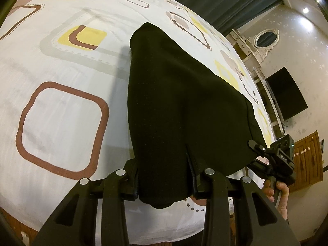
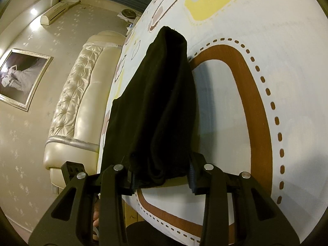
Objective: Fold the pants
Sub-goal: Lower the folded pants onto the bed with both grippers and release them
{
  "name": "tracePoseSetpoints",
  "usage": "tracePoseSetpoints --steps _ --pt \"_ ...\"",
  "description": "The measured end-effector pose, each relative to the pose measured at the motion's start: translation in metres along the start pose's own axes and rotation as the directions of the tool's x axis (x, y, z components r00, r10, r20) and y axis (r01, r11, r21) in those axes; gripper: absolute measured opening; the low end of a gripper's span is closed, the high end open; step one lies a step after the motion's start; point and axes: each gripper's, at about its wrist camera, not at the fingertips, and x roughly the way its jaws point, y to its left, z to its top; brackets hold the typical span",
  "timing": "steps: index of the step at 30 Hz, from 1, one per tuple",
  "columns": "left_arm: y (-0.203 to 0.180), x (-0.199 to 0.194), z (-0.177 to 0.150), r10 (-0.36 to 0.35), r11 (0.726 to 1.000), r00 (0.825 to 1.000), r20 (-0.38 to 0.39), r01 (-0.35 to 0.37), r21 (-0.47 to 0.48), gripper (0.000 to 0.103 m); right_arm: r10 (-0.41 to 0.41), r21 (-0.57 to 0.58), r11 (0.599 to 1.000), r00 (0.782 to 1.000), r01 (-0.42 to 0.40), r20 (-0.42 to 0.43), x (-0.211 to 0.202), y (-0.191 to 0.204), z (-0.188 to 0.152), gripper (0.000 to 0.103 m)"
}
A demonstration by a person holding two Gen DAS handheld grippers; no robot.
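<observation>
2 grippers share 1 load here, over a wide bed w/ a white sheet printed in brown, yellow and grey rounded squares; padded cream headboard and a framed picture sit off to the side in the right wrist view, a dark screen on the wall in the left wrist view. Black pants are bunched lengthwise and lifted at the near end, far end draping down onto the sheet near the bed's middle. Left gripper has its jaws partly closed, pinching a thick wad of the pants, cloth bulging out below the fingers. Right gripper does the same on its own bunch of folds, jaws part closed on the fabric; it also shows at the pants' edge in the left wrist view, w/ a hand on its handle. Risks, as I judge them: the wads are thick and uneven, so a layer could slip out of either pinch if the hands pull apart or jerk, and the fold would go lopsided. Uneven lift btwn the 2 sides could twist the cloth. Dragging the far end across the sheet may rumple both pants and bedding. Can't tell which part, waistband or hems, each gripper has, so alignment is uncertain.
</observation>
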Motion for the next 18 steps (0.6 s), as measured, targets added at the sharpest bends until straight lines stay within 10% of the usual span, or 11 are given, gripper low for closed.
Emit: tracePoseSetpoints --steps 18 --pt "0.001 0.015 0.0 -0.001 0.999 1.0 0.006 0.001 0.032 0.041 0.02 0.023 1.0 1.0 -0.02 0.001 -0.003 -0.006 -0.023 0.036"
